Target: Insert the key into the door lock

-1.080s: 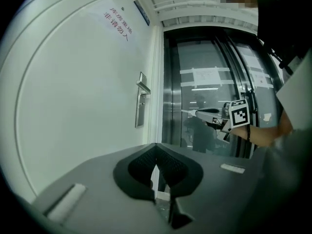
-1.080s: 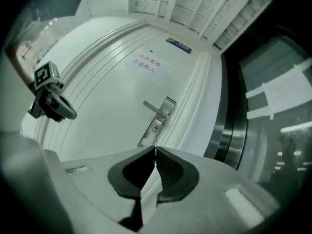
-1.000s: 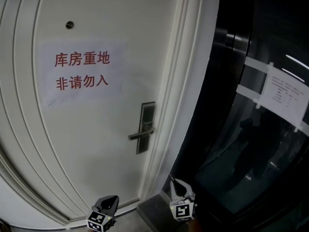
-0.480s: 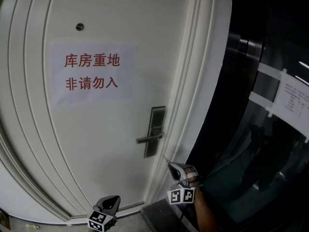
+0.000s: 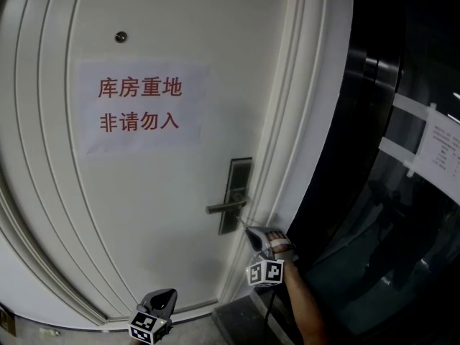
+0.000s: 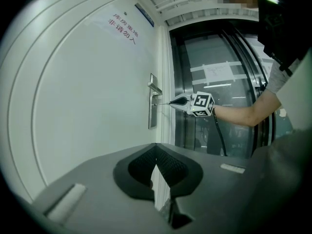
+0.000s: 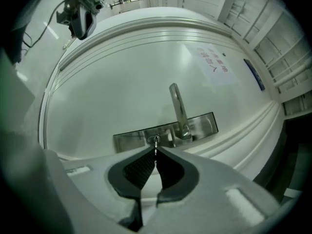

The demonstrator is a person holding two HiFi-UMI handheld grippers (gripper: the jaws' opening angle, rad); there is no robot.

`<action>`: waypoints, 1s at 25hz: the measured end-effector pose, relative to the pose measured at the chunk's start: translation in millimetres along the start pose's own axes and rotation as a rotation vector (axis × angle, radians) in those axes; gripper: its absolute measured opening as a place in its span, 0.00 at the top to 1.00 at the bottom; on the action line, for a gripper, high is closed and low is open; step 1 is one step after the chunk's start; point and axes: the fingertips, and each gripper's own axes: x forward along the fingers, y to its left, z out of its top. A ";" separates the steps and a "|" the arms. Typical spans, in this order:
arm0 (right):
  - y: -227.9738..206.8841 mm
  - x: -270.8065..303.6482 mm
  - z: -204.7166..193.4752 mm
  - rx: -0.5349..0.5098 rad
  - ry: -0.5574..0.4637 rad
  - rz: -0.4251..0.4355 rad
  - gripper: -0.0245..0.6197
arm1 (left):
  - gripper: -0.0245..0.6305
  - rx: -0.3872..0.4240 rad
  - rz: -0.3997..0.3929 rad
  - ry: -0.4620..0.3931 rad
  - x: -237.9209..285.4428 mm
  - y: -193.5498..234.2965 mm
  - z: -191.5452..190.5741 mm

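- The key [image 7: 155, 144] is pinched between the pads of the right claw [image 7: 156, 151]. The jaws are closed narrow on it, and only a thin metal sliver sticks out past the tips.
- Straight ahead of that claw, we see the key's tip at the keyhole [image 7: 154, 140]. We cannot tell how far in it goes.
- The keyhole sits in a steel lock plate [image 7: 201, 124] directly in front of the claw. The lever handle [image 7: 177, 104] juts from the same plate, just beside the key's line.
- The plate is mounted on a white door [image 7: 112, 87], and the claw points level at it.
- In the head view we find a paper notice [image 5: 140, 106] with red characters well up and to the left of the right claw. A small peephole [image 5: 121, 37] sits higher up.
- To the right of the claw stands a dark glass panel [image 5: 402, 214] with a sheet [image 5: 445, 149] taped on it.
- The person's forearm [image 5: 305, 311] trails behind the right claw.
- The left claw [image 6: 156, 152] hangs lower and well to the left of the right one. Its jaws are closed together with nothing between them, and it faces the door.
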 end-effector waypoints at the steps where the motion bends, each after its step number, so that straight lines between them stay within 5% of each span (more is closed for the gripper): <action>1: 0.9 4.8 -0.7 -0.003 -0.002 0.003 0.95 | 0.96 0.001 0.004 0.001 -0.3 0.9 -0.2; 25: 2.0 39.4 -2.4 -0.058 0.011 0.016 0.95 | 0.96 -0.008 0.067 0.015 -6.2 26.6 -6.4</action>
